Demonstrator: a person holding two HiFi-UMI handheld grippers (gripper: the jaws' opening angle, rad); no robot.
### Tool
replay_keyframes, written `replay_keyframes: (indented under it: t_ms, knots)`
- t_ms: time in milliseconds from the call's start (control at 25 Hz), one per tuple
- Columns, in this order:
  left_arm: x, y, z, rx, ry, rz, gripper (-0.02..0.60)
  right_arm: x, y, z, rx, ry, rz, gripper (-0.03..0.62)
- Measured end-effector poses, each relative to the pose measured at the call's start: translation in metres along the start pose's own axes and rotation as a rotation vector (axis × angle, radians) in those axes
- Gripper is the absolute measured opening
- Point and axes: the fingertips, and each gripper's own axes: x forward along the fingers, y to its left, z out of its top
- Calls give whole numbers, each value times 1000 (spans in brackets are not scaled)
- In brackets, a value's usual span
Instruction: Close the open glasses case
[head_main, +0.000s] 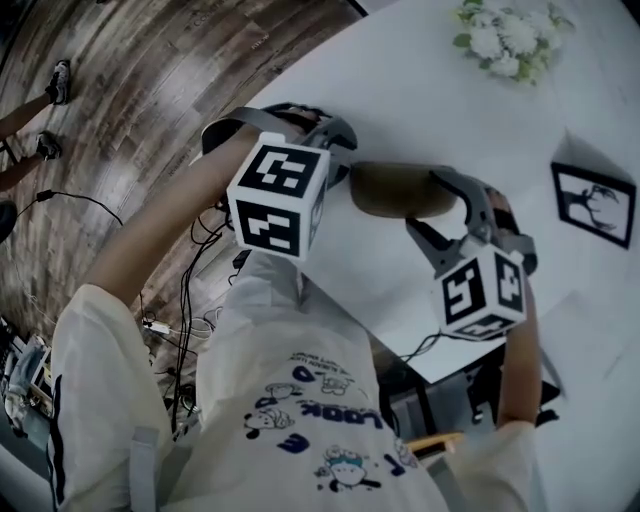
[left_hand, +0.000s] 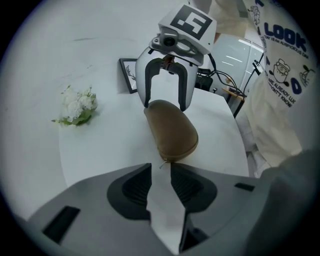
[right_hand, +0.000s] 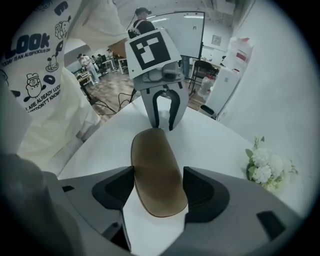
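Observation:
A brown glasses case (head_main: 400, 190) lies flat on the white round table (head_main: 420, 90), lid down. Its zip seam runs round the near end in the left gripper view, where the case (left_hand: 170, 130) shows a small pull tab right in front of my left gripper (left_hand: 161, 167). That gripper is open with a narrow gap, and only bare table shows between its pads. My right gripper (right_hand: 159, 175) is open and straddles the opposite end of the case (right_hand: 155, 165), a pad close beside each long side. From the head view the left gripper (head_main: 340, 165) and right gripper (head_main: 425, 200) face each other across the case.
A bunch of white flowers (head_main: 505, 35) lies at the table's far side. A small black picture frame (head_main: 592, 203) stands to the right. The table edge runs close to my body, with cables (head_main: 190, 270) on the wooden floor below. People stand farther back.

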Motion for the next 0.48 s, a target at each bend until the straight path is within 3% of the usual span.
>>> replay_keyframes:
  t_ms: [160,480]
  knots:
    - [3,0,4,100,14,-36,115,7,4,-3,-41,16,23,287]
    - [6,-1,4,206,4,-108,112,15,3,-4,-106,42,67,293]
